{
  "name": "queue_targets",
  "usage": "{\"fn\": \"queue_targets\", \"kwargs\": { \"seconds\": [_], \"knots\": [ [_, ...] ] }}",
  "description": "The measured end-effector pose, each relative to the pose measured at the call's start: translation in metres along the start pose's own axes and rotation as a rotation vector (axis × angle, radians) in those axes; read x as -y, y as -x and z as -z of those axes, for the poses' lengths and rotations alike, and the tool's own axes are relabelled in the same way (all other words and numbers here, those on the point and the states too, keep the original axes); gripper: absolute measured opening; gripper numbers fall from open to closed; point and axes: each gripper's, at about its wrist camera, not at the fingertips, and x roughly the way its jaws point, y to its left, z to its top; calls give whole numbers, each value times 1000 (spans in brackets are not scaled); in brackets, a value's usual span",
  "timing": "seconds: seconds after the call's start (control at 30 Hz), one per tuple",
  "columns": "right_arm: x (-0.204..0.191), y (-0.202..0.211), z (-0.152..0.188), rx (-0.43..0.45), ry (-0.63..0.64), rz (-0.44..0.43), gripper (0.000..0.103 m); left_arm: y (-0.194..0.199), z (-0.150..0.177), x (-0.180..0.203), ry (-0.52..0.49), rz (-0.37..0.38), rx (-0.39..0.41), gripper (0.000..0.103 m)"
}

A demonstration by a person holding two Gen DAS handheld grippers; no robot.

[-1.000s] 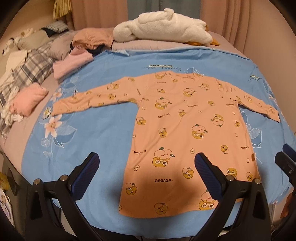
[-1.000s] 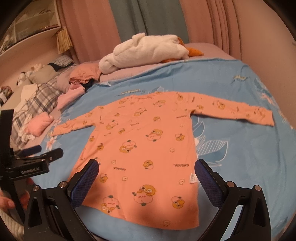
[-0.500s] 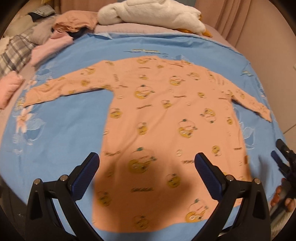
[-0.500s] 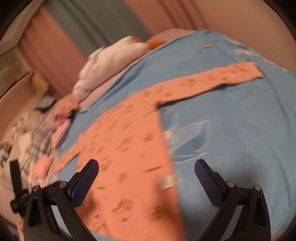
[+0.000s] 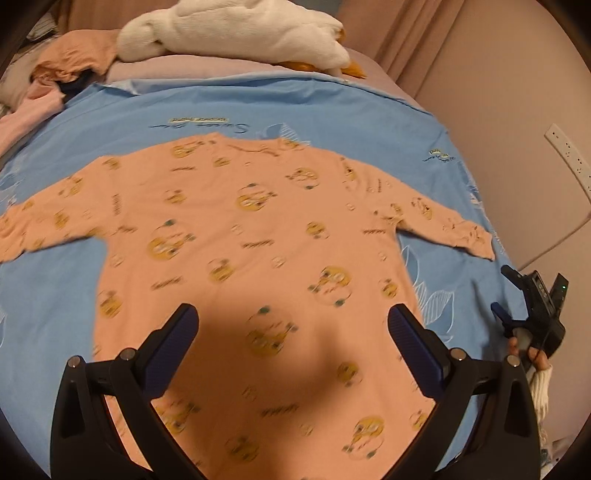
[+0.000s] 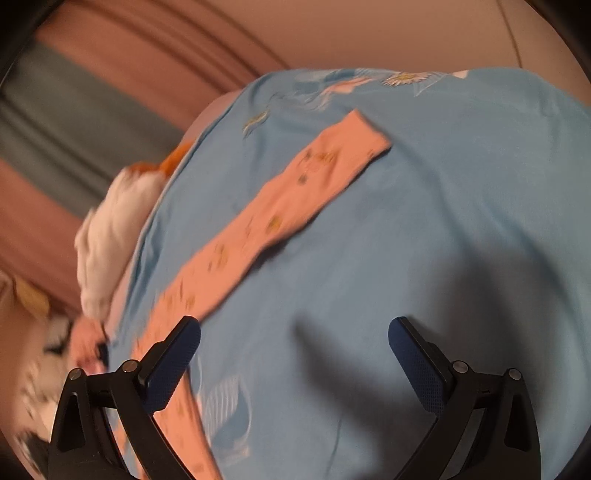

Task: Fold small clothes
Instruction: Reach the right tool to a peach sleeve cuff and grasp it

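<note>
Orange long-sleeved top (image 5: 258,236) flat on blue bedspread (image 5: 369,122), collar toward white plush (image 5: 236,33), hem nearest, sleeves out to both sides. Left gripper (image 5: 291,332) spread wide above lower body, closer than a second ago. Right gripper (image 6: 293,343) spread, empty, now swung over toward right sleeve (image 6: 273,218).

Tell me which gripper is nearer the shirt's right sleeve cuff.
Right. The right gripper faces the sleeve cuff; the left gripper hovers over the shirt's hem.

Shirt (image 5: 258,236) hem behind left tool (image 5: 291,328)
</note>
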Motion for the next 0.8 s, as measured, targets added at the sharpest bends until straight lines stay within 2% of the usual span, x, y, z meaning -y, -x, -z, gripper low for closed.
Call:
{"fn": "queue_targets", "kwargs": {
  "seconds": [0.1,0.23,0.47,0.57,0.6,0.63,0.7,0.8],
  "knots": [
    [5,-11,-16,26,-18,3,101,-15,-11,7,2,11,-15,102],
    [9,-27,-34,37,-21,32,88,-33,-21,15,-9,15,-31,102],
    [16,-53,-66,57,-57,26,79,-56,-31,21,-18,5,-53,102],
    [19,-60,-75,73,-56,30,61,-61,-34,20,-16,-2,-57,102],
    [21,-62,-77,82,-60,33,48,-63,-35,19,-15,-7,-58,102],
    [24,-65,-78,89,-70,44,29,-65,-37,18,-13,-12,-59,102],
    [32,-68,-77,90,-101,56,9,-68,-39,15,-10,-18,-59,102],
    [35,-64,-76,100,-112,20,8,-70,-41,9,0,-27,-58,102]
  ]
}}
